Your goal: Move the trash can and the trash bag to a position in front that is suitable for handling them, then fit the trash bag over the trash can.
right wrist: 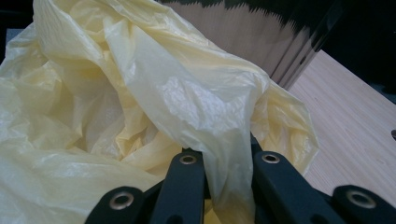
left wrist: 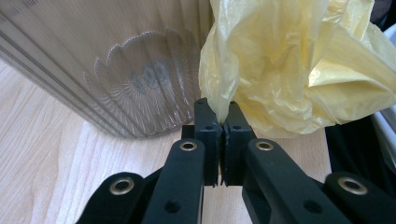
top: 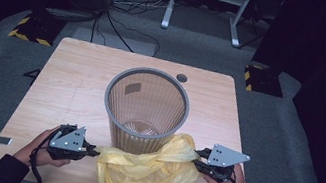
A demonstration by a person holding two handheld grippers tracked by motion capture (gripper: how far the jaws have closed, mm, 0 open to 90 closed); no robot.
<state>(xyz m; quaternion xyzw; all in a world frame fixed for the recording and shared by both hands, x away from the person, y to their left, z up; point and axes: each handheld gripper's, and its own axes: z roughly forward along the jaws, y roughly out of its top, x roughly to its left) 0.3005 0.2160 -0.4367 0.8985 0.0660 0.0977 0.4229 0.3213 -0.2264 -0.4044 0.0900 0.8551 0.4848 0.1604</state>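
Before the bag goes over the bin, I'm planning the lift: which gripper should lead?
Neither clearly: left gripper and right gripper both clamp the yellow bag, flanking the bin. Lift together.

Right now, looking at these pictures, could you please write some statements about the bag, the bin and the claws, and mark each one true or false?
1. The left claw is shut on the yellow bag. True.
2. The yellow bag already lines the bin. False: it lies crumpled on the table, in front of the bin.
3. The right claw is open and holds nothing. False: it is shut on the bag.
4. The bin stands upright. True.
5. The bin is full of rubbish. False: its bottom is visible and bare.
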